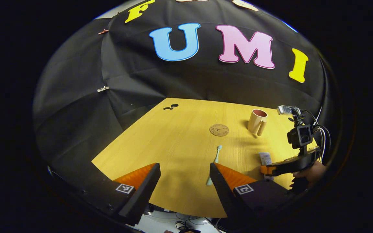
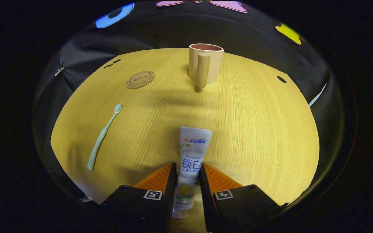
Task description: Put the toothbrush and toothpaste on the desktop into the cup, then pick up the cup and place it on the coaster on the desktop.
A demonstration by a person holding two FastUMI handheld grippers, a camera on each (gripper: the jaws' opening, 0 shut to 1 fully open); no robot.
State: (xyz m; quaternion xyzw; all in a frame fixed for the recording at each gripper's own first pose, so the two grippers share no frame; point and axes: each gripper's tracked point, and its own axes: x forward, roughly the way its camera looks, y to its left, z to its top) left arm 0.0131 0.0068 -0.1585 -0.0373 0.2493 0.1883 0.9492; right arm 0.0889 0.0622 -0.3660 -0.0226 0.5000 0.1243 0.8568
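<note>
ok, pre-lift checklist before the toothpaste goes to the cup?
1. Right hand-held gripper closed on the toothpaste: ok, fingers on both sides of the tube.
2. Grip firmness: cannot tell.
3. Cup upright, mouth open: ok.
4. Path from tube to cup free: ok, bare desktop between.
5. Left hand-held gripper out of the way: ok, open near the toothbrush.
6. Coaster free: ok.

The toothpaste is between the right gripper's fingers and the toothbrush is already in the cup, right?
Not quite. The toothpaste is between the right gripper's fingers, but the toothbrush is not in the cup. It lies flat on the table, as the right gripper view shows.
</note>
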